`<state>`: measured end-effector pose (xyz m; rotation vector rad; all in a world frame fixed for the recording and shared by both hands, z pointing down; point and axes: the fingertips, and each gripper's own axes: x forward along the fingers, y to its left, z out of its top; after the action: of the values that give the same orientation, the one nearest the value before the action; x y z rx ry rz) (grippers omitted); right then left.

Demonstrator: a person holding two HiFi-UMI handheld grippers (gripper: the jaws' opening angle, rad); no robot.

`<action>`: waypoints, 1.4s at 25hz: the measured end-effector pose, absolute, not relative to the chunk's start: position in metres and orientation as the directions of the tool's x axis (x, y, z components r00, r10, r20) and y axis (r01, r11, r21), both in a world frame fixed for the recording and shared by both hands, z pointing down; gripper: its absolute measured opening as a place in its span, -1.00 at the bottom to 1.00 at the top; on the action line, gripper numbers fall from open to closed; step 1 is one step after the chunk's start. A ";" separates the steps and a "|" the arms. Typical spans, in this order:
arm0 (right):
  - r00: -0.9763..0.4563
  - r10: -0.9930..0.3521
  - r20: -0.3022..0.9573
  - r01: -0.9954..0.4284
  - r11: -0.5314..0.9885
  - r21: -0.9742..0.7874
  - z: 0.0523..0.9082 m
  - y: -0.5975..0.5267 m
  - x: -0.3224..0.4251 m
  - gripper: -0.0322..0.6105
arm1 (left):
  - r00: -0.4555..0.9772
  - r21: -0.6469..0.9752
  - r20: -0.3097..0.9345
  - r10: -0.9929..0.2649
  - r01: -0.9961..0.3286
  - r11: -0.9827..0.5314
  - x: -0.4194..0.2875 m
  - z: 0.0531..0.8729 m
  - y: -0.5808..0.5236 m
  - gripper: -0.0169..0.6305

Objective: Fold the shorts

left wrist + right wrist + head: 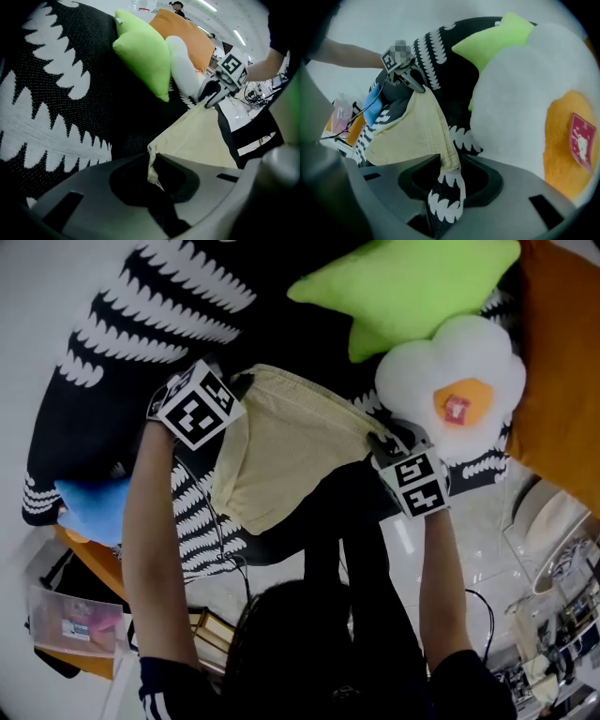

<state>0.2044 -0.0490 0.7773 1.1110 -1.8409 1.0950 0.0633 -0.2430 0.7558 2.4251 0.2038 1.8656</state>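
Shorts [281, 442]: pale yellow cloth with a fine woven grain and a stitched hem, lying on the throw [141, 324] and stretching between the two grippers.
Left gripper [242, 382]: pointing steeply down, its grey jaws clamping a gathered corner of the shorts.
Right gripper [380, 442]: jaws standing apart; the shorts' hem is lying loose between them, with the throw's pattern showing through the gap.
Throw: black woven cover carrying rows of white toothed bands, draping over the seat.
Star pillow [412, 282]: lime green, smooth, pointed, resting beyond the shorts.
Fried-egg pillow [455, 390]: fluffy white lobes around an orange yolk bearing a small red label, sitting just beside the right gripper.
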 end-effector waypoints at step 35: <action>-0.479 -0.361 0.800 -0.583 0.812 0.017 0.664 0.043 0.004 -0.74 | 0.443 -0.064 0.876 -0.189 -0.282 -0.957 -0.113 0.678 -0.169 -0.82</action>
<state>0.0036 0.0434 0.6636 0.6937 -2.1229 0.3238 -0.1131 -0.1691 0.6784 2.5899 -0.4238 1.5541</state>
